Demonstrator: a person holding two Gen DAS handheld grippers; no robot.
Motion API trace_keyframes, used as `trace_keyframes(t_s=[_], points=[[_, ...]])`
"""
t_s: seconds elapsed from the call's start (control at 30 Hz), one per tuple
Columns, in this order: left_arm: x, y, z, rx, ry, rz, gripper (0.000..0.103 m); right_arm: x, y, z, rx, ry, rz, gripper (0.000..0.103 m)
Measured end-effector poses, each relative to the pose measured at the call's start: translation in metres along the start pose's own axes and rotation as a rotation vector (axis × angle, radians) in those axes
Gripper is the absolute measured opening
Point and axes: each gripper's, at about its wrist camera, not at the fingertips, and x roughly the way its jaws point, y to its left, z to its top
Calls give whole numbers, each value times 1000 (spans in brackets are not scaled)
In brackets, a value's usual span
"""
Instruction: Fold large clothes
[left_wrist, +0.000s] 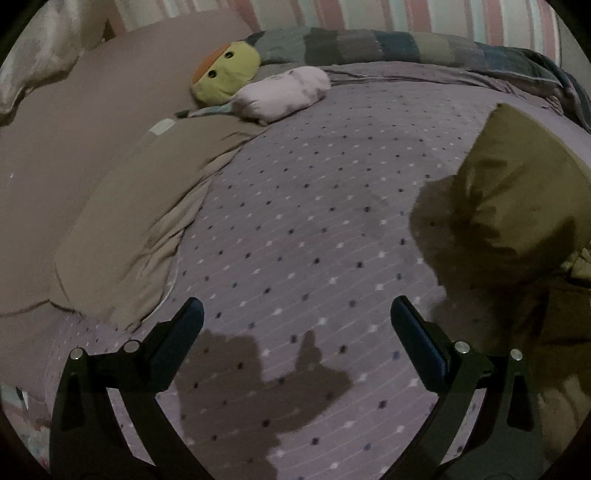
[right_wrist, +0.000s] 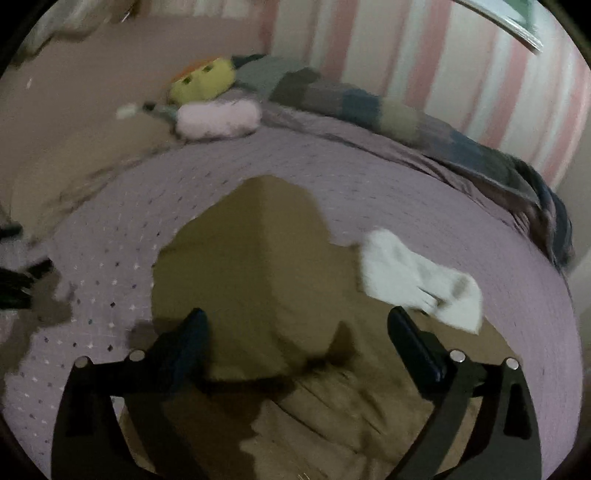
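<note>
An olive-brown garment (right_wrist: 258, 266) lies on the purple dotted bedspread (right_wrist: 424, 199), folded over with a crease down its middle. In the left wrist view the garment (left_wrist: 509, 206) sits at the right edge. My right gripper (right_wrist: 295, 325) is open and empty, hovering over the near part of the garment. My left gripper (left_wrist: 295, 314) is open and empty over the bare bedspread (left_wrist: 295, 206), to the left of the garment.
A white cloth (right_wrist: 417, 277) lies at the garment's right edge. A beige duvet (left_wrist: 110, 221) covers the left side. A yellow plush toy (left_wrist: 225, 74), a pink cushion (left_wrist: 284, 92) and a patchwork blanket (left_wrist: 369, 46) lie along the striped wall (right_wrist: 443, 81).
</note>
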Motion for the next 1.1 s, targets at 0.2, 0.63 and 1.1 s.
trace_keyframes(t_s=[0.2, 0.63, 1.1], points=[[-4, 14, -10, 22, 14, 33, 100, 88, 43, -10, -188, 178, -150, 99], [-33, -33, 16, -16, -53, -79, 100, -5, -181, -70, 722, 50, 343, 24], [-42, -117, 20, 98, -29, -93, 100, -57, -295, -264, 967, 218, 59, 72]])
